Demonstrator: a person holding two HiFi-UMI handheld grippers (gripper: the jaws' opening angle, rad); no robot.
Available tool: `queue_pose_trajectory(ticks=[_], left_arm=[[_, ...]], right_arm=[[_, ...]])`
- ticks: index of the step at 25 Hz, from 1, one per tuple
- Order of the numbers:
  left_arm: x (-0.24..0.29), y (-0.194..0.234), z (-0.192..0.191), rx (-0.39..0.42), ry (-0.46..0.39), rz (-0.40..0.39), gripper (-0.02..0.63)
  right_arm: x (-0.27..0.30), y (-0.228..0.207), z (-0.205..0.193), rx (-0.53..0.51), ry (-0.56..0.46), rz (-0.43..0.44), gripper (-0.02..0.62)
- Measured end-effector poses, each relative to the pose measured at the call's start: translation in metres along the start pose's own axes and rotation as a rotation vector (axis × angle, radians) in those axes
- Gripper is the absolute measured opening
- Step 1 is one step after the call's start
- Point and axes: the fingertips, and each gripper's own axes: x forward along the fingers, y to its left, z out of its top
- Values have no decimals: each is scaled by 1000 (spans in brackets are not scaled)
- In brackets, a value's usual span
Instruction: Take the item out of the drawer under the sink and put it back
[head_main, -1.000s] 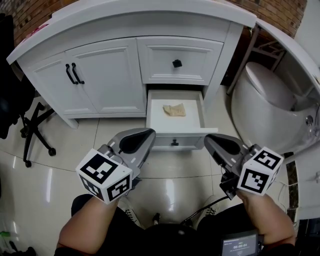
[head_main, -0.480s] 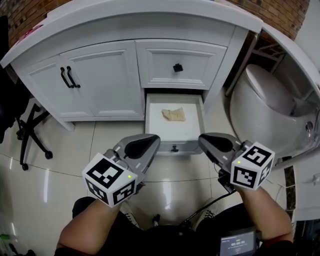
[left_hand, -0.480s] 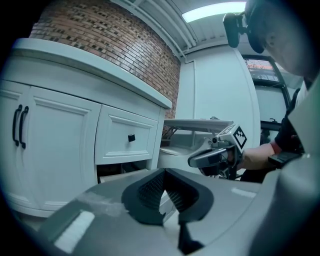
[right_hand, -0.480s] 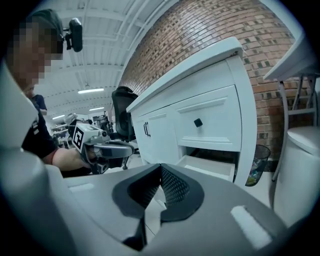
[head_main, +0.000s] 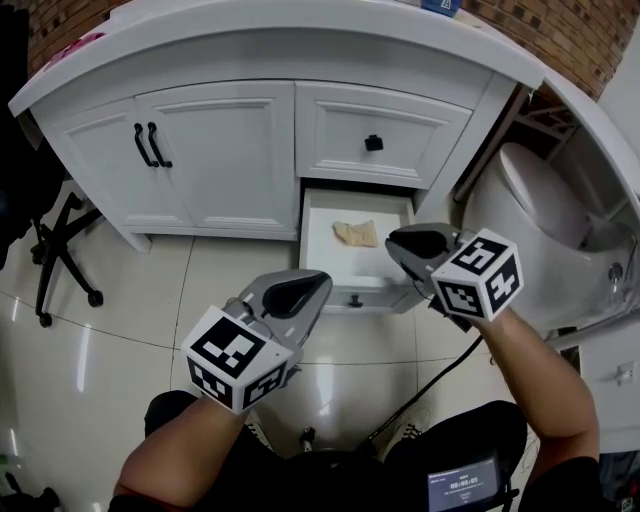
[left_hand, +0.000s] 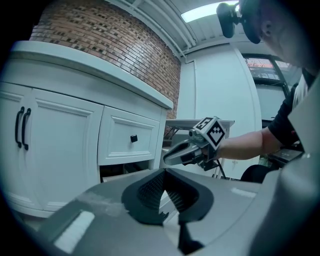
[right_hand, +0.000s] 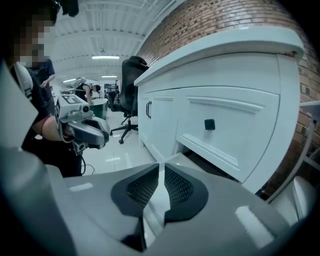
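The lower drawer (head_main: 322, 218) under the sink stands pulled out, and a crumpled tan item (head_main: 355, 233) lies on its white bottom. My right gripper (head_main: 392, 240) hovers over the drawer's right part, its tip just right of the item, jaws shut on nothing. My left gripper (head_main: 318, 283) hangs lower, by the drawer's front panel (head_main: 352, 297), also shut and empty. In the left gripper view the right gripper (left_hand: 172, 156) shows in front of the vanity. The item is hidden in both gripper views.
The white vanity (head_main: 215, 150) has double doors with black handles (head_main: 152, 145) and a shut upper drawer with a black knob (head_main: 373, 143). A white toilet (head_main: 545, 215) stands at the right, an office chair base (head_main: 55, 255) at the left. The floor is glossy tile.
My right gripper has gone forward from in front of the drawer to over its right part. The left gripper has stayed near the drawer front.
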Motion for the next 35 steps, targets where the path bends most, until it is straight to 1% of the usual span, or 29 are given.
queue_pose_trajectory(ticks=[3,5,8,10,13,17,18,21,27,32,35], left_arm=[[0,0,1,1,-3,0,5],[0,1,1,-3,-5,4,5],[2,2,1,-8,-5,9,5],[2,3,-1,-10,-2,8,5],[1,4,-2,-11,2,5,5],[1,8,-2,-27,-3,10,5],[0,8,-2,-31,-5,10,5],[-1,9,1,-37,-10,9,5],[-3,13,0,-54,-4,12,5],[-5,16,2,-61,-14,15,5],[-6,16,2,-62,-16,15,5]], right_arm=[[33,-20,-7,-76,100,-8,44],[57,-33,-17,-109,174,-12,80],[89,-54,-38,-147,283,-12,92],[109,-64,-54,-154,343,6,92],[134,-72,-71,-133,395,38,92],[155,-82,-89,-121,465,39,91],[159,-83,-93,-120,481,36,81],[168,-85,-101,-119,521,38,49],[179,-83,-114,-100,573,62,48],[180,-85,-111,-77,558,46,44],[178,-89,-109,-88,541,21,15]])
